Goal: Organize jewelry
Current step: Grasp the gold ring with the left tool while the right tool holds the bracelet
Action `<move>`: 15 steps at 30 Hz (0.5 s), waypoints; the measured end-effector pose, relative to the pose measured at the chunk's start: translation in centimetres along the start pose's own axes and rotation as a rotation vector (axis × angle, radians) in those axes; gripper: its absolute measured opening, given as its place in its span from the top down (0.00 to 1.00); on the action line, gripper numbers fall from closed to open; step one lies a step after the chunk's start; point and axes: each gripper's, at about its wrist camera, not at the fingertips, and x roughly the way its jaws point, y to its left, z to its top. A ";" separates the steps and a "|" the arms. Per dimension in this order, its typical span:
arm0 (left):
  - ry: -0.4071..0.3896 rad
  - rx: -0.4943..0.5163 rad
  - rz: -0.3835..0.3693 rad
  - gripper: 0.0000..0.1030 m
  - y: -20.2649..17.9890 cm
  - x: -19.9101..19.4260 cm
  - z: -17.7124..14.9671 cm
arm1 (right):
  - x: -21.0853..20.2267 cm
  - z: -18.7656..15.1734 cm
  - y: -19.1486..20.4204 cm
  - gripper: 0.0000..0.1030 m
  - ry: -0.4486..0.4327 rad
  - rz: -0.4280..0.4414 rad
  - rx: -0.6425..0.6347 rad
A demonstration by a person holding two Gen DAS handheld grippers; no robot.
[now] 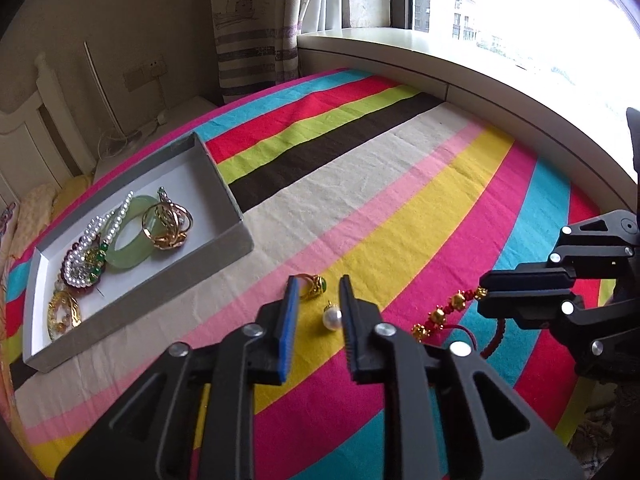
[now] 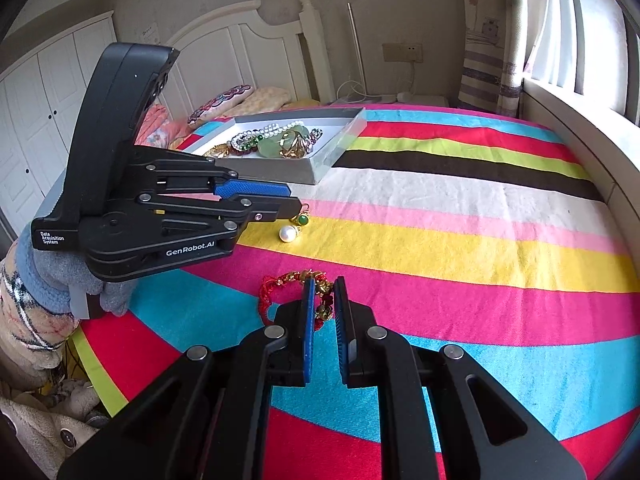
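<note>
A grey box [image 1: 224, 240] [image 2: 320, 170] holds pearl strands, a jade bangle [image 1: 130, 236] and gold pieces. On the striped bedspread lie a gold ring with a green stone [image 1: 314, 286] [image 2: 302, 218] and a pearl pendant [image 1: 333, 316] [image 2: 287, 234]. My left gripper [image 1: 318, 286] [image 2: 294, 198] is open, its fingers either side of the ring and pearl. A red cord bracelet with gold beads [image 1: 444, 314] [image 2: 304, 286] lies to the right. My right gripper [image 2: 323, 284] [image 1: 482, 292] has its fingers narrowly apart around the bracelet's beads.
A white window ledge [image 1: 400, 46] runs along the far edge of the bed. A white headboard [image 2: 240, 40] and pillows [image 2: 240, 100] lie beyond the box. Soft toys [image 2: 40, 420] sit off the bed's near left edge.
</note>
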 end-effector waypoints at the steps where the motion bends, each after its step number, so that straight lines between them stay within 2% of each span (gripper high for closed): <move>1: -0.001 -0.014 -0.015 0.55 0.3 0.0 -0.1 | 0.0 0.0 0.0 0.89 0.001 -0.001 -0.001; 2: -0.006 -0.022 -0.019 0.52 0.4 0.0 -0.2 | 0.0 0.0 0.0 0.89 0.002 -0.001 -0.001; 10: 0.061 -0.073 -0.047 0.53 2.0 2.7 0.4 | -0.1 0.0 -0.1 0.89 -0.001 0.011 0.001; 15: 0.053 -0.050 -0.013 0.57 1.6 3.1 0.8 | -0.1 0.0 -0.2 0.89 -0.004 0.018 0.003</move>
